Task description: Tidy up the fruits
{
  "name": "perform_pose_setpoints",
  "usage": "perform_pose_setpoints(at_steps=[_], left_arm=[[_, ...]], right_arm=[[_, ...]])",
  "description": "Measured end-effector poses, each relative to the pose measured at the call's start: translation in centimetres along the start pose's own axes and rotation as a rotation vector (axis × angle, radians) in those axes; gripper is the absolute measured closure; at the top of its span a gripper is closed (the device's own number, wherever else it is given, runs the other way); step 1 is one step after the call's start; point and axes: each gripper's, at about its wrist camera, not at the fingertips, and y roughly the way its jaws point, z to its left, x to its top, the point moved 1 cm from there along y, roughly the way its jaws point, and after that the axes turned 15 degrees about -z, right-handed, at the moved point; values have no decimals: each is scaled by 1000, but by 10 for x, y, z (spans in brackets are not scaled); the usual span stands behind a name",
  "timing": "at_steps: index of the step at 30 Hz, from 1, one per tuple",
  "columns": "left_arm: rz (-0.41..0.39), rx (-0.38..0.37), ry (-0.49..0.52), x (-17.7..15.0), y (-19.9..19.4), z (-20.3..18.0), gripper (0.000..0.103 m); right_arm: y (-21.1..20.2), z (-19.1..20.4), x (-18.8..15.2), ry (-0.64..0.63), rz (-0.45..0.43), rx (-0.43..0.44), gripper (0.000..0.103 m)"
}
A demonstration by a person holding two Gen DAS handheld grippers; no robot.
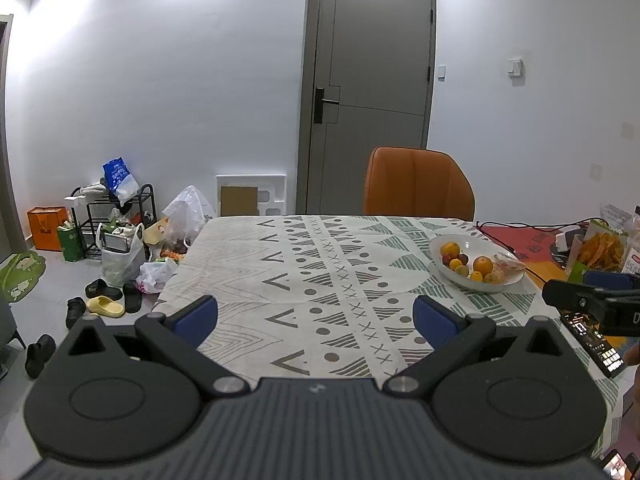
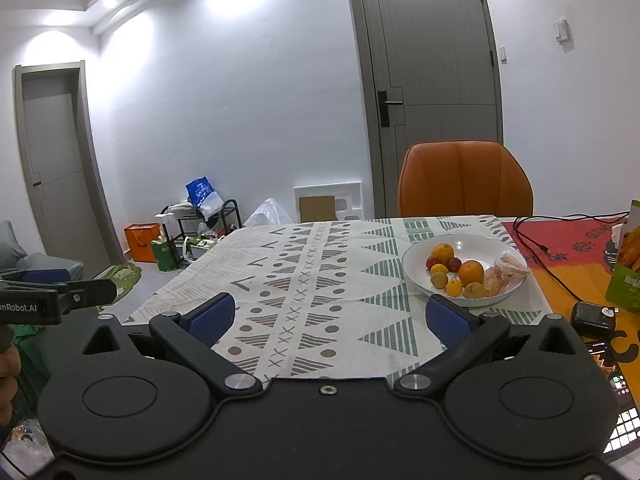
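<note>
The table (image 2: 320,280) fills mid-frame; the white bowl (image 2: 416,276) of fruit (image 2: 471,272) sits at its right. Both the left gripper (image 1: 316,320) and right gripper (image 2: 328,320) hover spread apart, empty. Best approach: descend over one orange, closing gently.

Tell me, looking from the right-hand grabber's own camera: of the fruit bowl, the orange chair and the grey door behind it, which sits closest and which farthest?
From the right gripper:
1. White fruit bowl, on the tablecloth, ahead and to the right.
2. Orange chair, at the table's far edge.
3. Grey door, in the back wall behind the chair.
</note>
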Motion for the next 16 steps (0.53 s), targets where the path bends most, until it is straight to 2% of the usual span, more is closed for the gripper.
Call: perform_pose_setpoints(at_steps=[16], left_arm=[[-3,-6,8,-1,-2,1,0]], right_arm=[[1,0,-1,-2,4,-1,0]])
